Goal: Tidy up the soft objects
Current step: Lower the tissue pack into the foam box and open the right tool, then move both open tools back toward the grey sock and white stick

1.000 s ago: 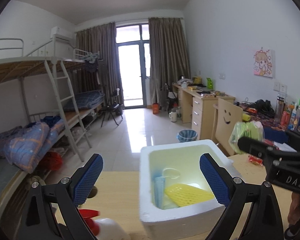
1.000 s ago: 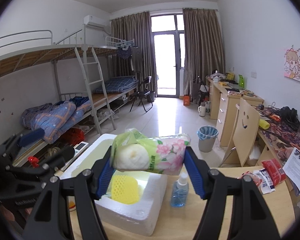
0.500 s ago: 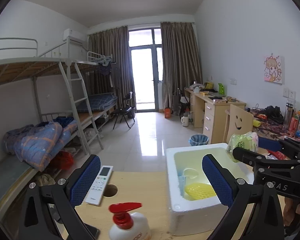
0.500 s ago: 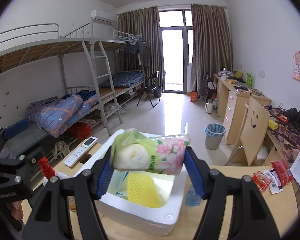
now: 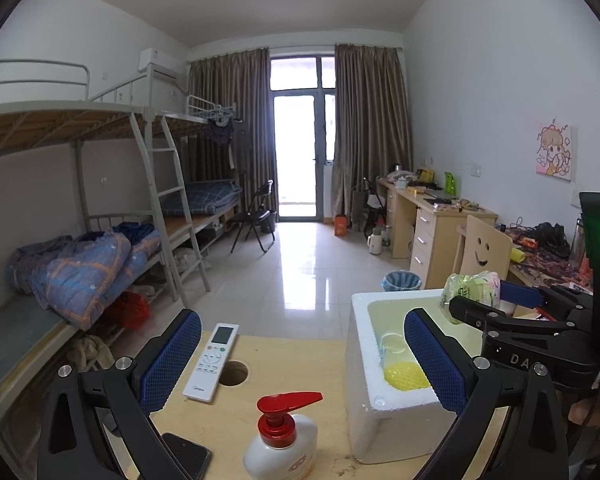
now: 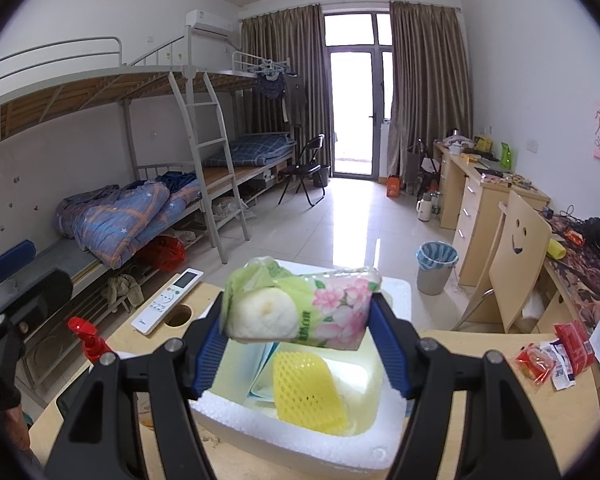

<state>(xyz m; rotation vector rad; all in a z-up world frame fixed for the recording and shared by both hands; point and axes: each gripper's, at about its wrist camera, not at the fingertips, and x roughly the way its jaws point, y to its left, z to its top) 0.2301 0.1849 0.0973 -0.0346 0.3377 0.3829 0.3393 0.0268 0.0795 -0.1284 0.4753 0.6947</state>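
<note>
Beside foam box, pump bottle, remote, phone

Daylit — glaring door, fisheye-warped.

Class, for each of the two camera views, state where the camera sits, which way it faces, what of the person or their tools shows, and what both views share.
Left wrist: sits on the left gripper, faces across the table toward the balcony door; its open blue-padded fingers and the right gripper show.
Right wrist: sits on the right gripper, looks down over the foam box; its fingers clamp a tissue pack.
Shared: foam box, tissue pack, remote, red-pump bottle.
</note>
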